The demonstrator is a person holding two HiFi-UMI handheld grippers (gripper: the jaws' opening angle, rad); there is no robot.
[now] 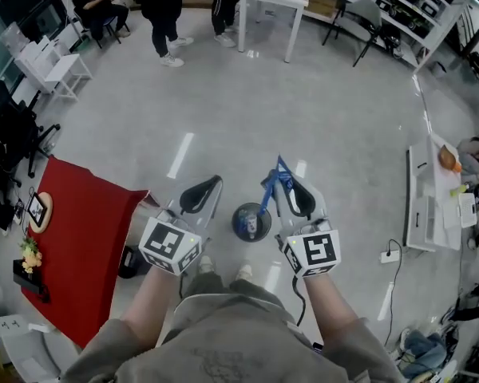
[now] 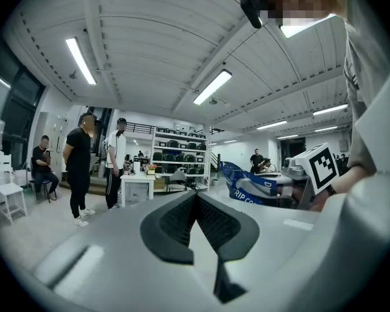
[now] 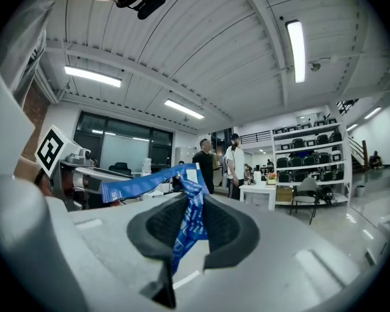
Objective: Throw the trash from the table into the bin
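The right gripper (image 1: 290, 180) pinches a blue snack wrapper (image 1: 269, 190) near a round floor bin (image 1: 235, 219). The left gripper (image 1: 214, 183), jaws together, holds nothing.

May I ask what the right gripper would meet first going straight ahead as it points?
Nothing near: the right gripper faces open floor; far off, probably the standing people by the white table, though depth is unclear.

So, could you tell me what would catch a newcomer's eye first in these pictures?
The blue wrapper pinched in the right gripper stands out first; in the head view it shows right beside the round bin on the floor. The left gripper is shut with nothing in it, and a red table sits at the left.
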